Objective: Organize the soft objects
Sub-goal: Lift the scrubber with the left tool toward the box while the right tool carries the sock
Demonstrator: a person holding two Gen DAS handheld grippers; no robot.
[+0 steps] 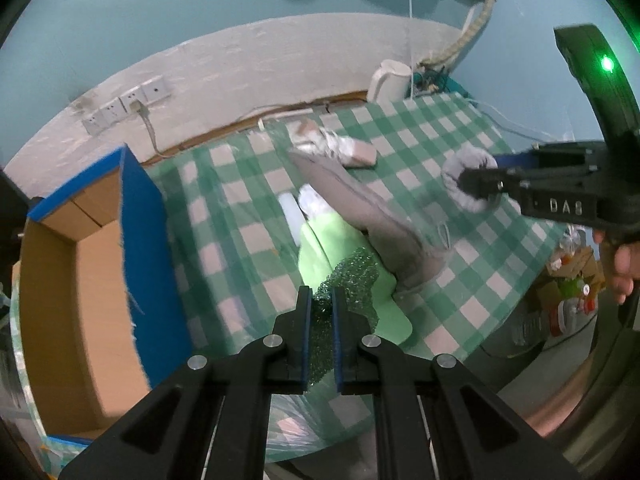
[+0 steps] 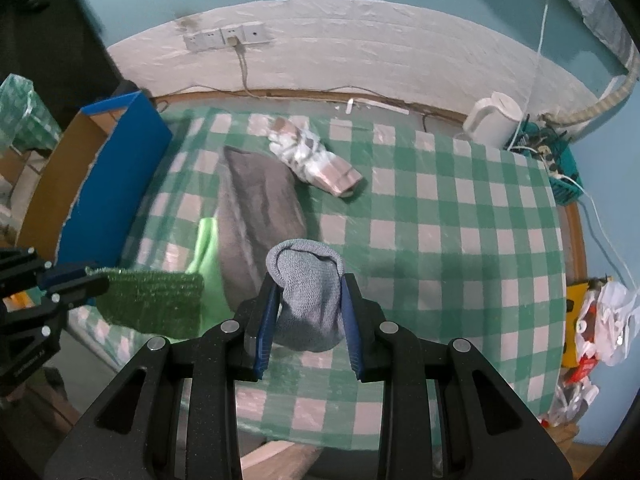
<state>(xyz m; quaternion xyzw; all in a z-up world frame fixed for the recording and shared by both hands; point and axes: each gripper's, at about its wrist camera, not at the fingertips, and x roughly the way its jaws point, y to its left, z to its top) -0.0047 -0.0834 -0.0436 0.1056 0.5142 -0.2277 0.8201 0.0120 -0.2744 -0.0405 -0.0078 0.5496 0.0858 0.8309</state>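
My left gripper (image 1: 320,294) is shut on a dark green mesh scrubber (image 1: 352,276) and holds it above the table; it also shows in the right wrist view (image 2: 152,300). My right gripper (image 2: 308,282) is shut on a rolled grey sock (image 2: 308,280), also seen in the left wrist view (image 1: 464,178). A grey cloth (image 2: 256,204), a light green cloth (image 1: 332,248) and a white and pink patterned bundle (image 2: 312,156) lie on the green checked tablecloth (image 2: 460,220). A white soft item (image 1: 312,200) peeks out beside the grey cloth.
An open cardboard box with a blue outer side (image 1: 80,264) stands at the table's left edge. A white kettle (image 2: 494,120) and a power strip with cables (image 2: 560,164) sit at the back right. Wall sockets (image 2: 228,36) are behind. Clutter lies on the floor at right (image 2: 600,320).
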